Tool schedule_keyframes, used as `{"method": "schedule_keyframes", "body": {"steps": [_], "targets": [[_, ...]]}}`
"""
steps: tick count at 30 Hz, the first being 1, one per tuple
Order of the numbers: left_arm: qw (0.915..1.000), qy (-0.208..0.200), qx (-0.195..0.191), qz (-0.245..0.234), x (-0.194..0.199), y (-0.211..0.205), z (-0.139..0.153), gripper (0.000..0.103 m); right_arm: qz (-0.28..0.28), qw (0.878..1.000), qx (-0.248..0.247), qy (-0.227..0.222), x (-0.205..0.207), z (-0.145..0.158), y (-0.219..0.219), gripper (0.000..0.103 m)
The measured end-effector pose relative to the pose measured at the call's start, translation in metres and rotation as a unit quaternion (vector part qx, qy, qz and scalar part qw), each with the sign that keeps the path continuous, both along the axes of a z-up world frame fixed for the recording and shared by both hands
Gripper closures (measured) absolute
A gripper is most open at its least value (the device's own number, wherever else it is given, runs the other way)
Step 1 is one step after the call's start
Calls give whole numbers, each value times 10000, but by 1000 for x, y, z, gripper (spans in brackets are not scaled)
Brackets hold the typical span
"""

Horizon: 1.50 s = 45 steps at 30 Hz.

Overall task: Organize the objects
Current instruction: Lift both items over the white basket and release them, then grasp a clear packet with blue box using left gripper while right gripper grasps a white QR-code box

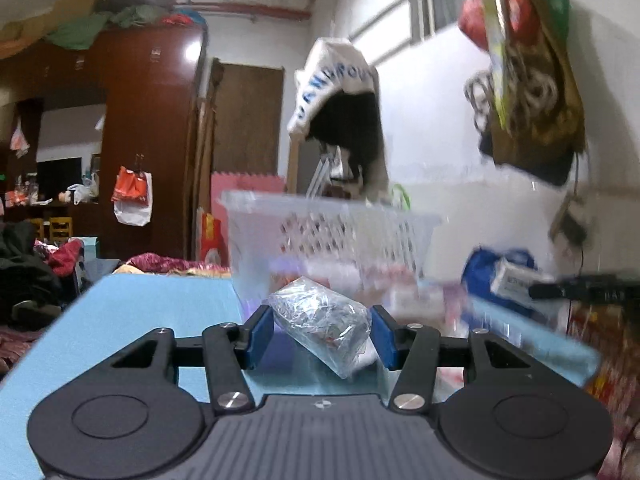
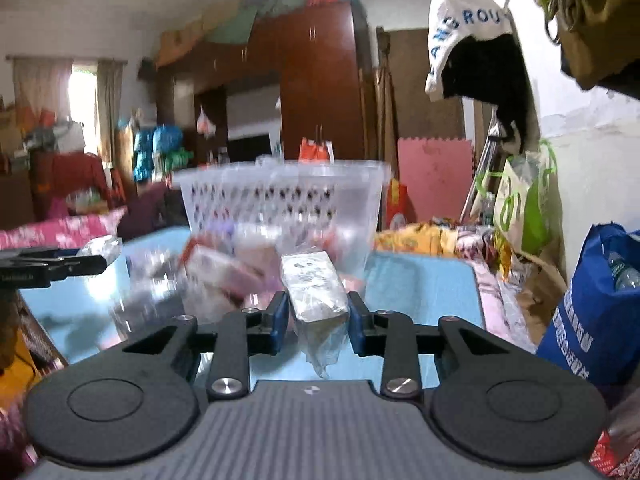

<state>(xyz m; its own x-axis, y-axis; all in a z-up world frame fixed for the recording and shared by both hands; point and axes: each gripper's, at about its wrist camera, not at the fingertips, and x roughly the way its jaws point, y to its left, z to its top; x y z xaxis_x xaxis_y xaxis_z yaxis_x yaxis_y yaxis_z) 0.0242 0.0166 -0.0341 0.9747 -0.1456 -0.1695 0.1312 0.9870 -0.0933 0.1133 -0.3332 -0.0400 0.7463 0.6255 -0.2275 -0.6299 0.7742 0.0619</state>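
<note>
My left gripper [image 1: 322,330] is shut on a clear-wrapped silvery packet [image 1: 320,322], held tilted above the blue table [image 1: 152,312]. My right gripper [image 2: 318,318] is shut on a wrapped grey-white box-shaped packet [image 2: 314,294]. A clear perforated plastic basket [image 1: 332,236] stands on the table ahead of both; it also shows in the right wrist view [image 2: 280,196]. Several pink and white packets [image 2: 224,268] lie blurred in front of the basket. The left gripper with its packet [image 2: 98,250] shows at the left edge of the right wrist view. The right gripper shows at the right of the left wrist view [image 1: 580,290].
A blue shopping bag [image 2: 592,312] stands right of the table. Bags and a white cap [image 1: 336,80] hang on the wall at right. A brown wardrobe [image 1: 148,140], a pink foam mat [image 2: 434,176] and piled bedding lie beyond the table.
</note>
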Motion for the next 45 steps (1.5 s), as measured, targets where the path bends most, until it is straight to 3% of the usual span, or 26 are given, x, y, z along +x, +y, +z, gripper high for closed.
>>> {"method": "schedule_keyframes", "body": {"steps": [5, 10, 16, 17, 18, 19, 20, 21, 24, 25, 26, 27, 30, 33, 37, 42, 45], "targets": [[9997, -197, -171, -23, 28, 9, 50, 47, 262, 9995, 21, -164, 23, 40, 27, 69], [10000, -6, -60, 53, 99, 7, 111, 47, 251, 9989, -150, -372, 65, 98, 77, 68], [9978, 581, -260, 188, 187, 6, 124, 45, 146, 9972, -715, -142, 116, 107, 129, 68], [9976, 591, -300, 185, 194, 6, 121, 41, 44, 9968, -784, -175, 120, 104, 134, 66], [9973, 673, -245, 142, 201, 4, 119, 18, -131, 9961, -837, -231, 122, 102, 136, 53], [9965, 795, -194, 150, 208, 3, 116, 3, -275, 9954, -877, -261, 122, 99, 136, 43], [9962, 824, -167, 236, 209, 2, 112, 3, -308, 9955, -857, -276, 120, 97, 132, 27], [9965, 780, -117, 263, 205, 1, 109, 3, -231, 9963, -786, -256, 115, 96, 127, 20], [9983, 551, -20, 172, 175, 5, 101, 0, -49, 9980, -568, -268, 89, 92, 100, 17], [9987, 492, -73, 70, 163, 7, 98, 0, 1, 9984, -485, -293, 80, 90, 91, 13], [9990, 411, -125, -115, 150, 9, 94, 0, 85, 9989, -359, -283, 68, 84, 79, 2], [9991, 279, -206, -244, 133, 12, 87, 0, 171, 9992, -256, -261, 56, 76, 68, 0], [9993, 322, 8, -184, 89, 11, 67, 0, 275, 9992, -253, -134, 24, 42, 47, 0], [9997, 142, -175, -108, 43, 7, 37, 0, 292, 9995, -143, 59, 2, 9, 32, 0], [9972, 260, -445, -539, 2, -14, 6, 0, 392, 9988, -179, 250, -14, -20, 23, 0], [9954, 311, 76, -898, -9, -64, -1, 3, 654, 9973, 38, 336, -20, -29, 18, 0], [9929, 381, 83, -1123, -6, -81, -7, 3, 808, 9961, -134, 321, -18, -32, 31, 7]]}}
